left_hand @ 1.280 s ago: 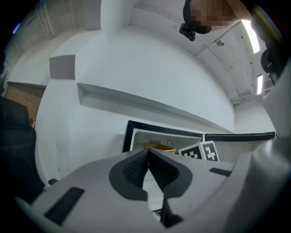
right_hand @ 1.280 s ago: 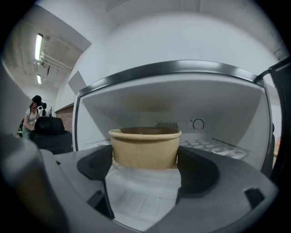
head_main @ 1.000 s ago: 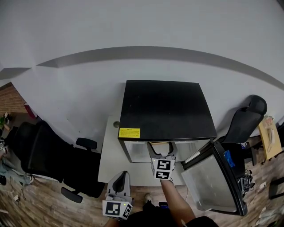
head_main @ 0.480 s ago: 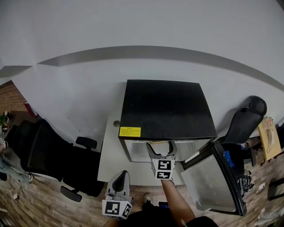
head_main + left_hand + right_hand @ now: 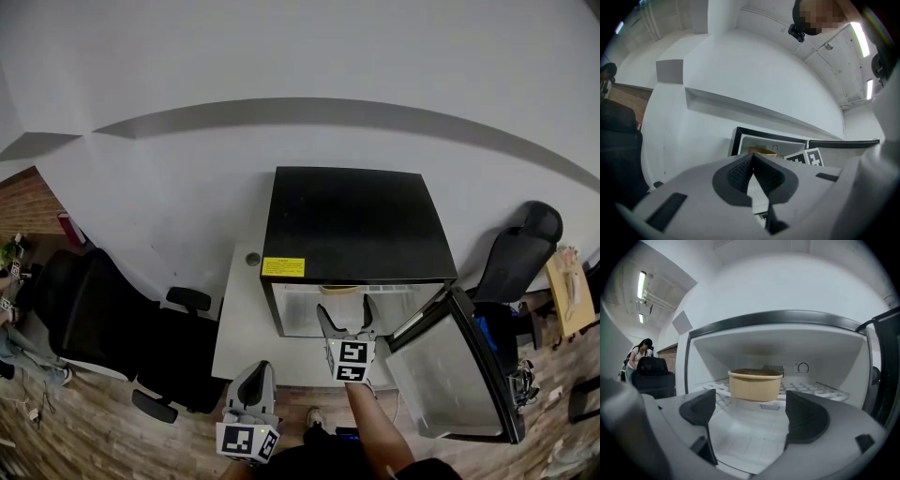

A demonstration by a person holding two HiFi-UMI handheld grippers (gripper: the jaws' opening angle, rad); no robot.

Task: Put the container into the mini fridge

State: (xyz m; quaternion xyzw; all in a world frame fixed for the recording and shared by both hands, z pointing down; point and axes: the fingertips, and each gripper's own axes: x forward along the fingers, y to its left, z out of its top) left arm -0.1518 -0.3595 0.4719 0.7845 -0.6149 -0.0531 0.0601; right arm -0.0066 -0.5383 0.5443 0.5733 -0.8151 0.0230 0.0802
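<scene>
A tan paper container (image 5: 755, 385) stands upright on the wire shelf (image 5: 813, 388) inside the black mini fridge (image 5: 353, 228); its rim (image 5: 338, 290) shows just inside the fridge opening in the head view. My right gripper (image 5: 749, 416) is open and empty, a short way in front of the container and apart from it. In the head view the right gripper (image 5: 344, 315) sits just outside the fridge opening. My left gripper (image 5: 753, 174) is shut on nothing, held low at the bottom left (image 5: 255, 382).
The fridge door (image 5: 453, 370) hangs open to the right. The fridge stands on a white low table (image 5: 241, 328). Black office chairs stand at the left (image 5: 98, 323) and right (image 5: 518, 248). A person stands far off at the left in the right gripper view.
My right gripper has drawn back out of the fridge toward me, open, leaving the container on the shelf. The left gripper stays put.
</scene>
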